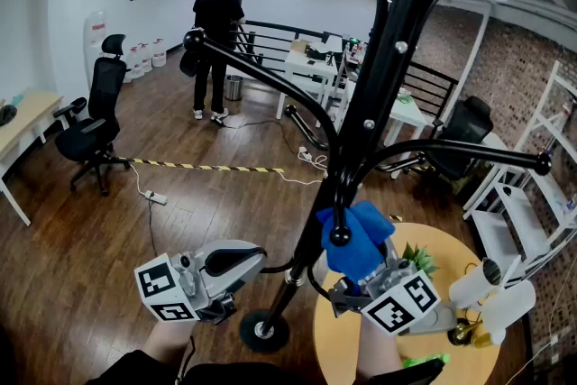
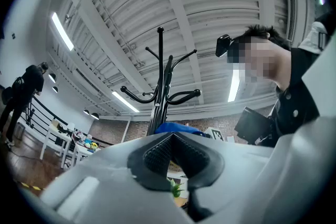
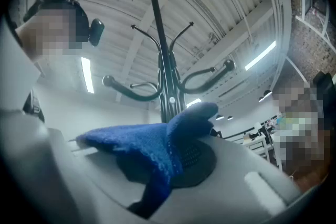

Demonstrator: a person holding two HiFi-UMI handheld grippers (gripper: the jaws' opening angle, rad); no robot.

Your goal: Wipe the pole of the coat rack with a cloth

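Since the right gripper (image 1: 365,277) clamps the fluffy blue cloth (image 1: 357,239) beside the black metal coat-rack pole (image 1: 379,95) while the left gripper (image 1: 256,262) sits closed on nothing, hard wiping might rock it.

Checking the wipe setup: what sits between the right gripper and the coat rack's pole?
The blue cloth, clamped in the right gripper, lies between it and the pole, as the right gripper view shows.
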